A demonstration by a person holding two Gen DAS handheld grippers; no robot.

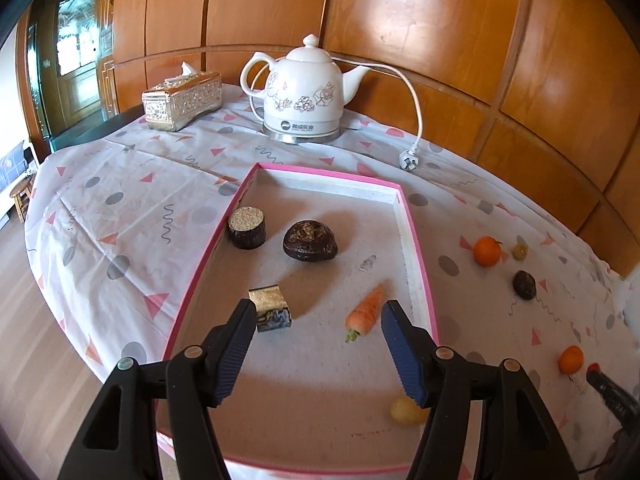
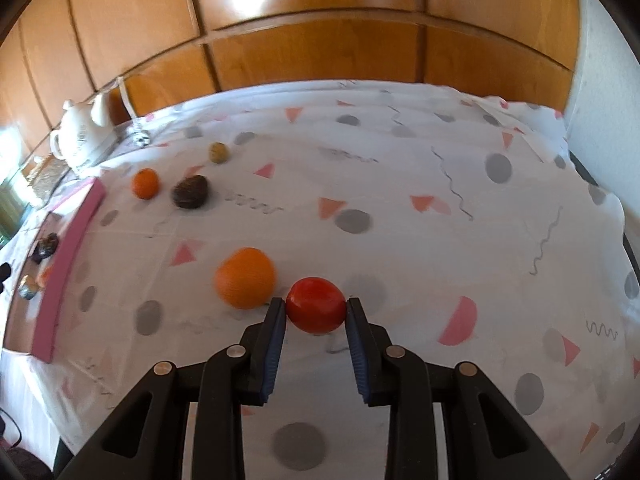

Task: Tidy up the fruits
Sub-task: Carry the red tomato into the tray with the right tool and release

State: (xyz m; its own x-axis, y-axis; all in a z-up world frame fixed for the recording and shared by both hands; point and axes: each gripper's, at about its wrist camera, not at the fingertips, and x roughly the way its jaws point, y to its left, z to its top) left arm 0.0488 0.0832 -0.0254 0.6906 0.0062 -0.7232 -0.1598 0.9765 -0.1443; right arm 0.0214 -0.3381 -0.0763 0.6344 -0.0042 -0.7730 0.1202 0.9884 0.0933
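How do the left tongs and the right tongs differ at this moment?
The left tongs are wide open and hold nothing; the right tongs are shut on the red tomato. The left tongs hang over the pink tray; the right tongs are over the tablecloth. Both have blue ribbed pads.

Domestic interior: a living or dining room in a home.

Evidence: glossy wood wall panelling (image 1: 400, 20) runs behind a table under a white tablecloth (image 1: 120, 208) printed with pink triangles, grey dots and squiggles. On it stand a white ceramic electric kettle (image 1: 300, 92) with floral decoration, its cord and plug (image 1: 408, 160) lying loose, and an ornate silver-toned tissue box (image 1: 182, 100). At far left, a carved wooden door with glass panes (image 1: 76, 40), wood plank flooring (image 1: 40, 340) and a small wooden stool (image 1: 22, 196). A pink-rimmed tray (image 1: 420, 260) and loose fruit share the table.
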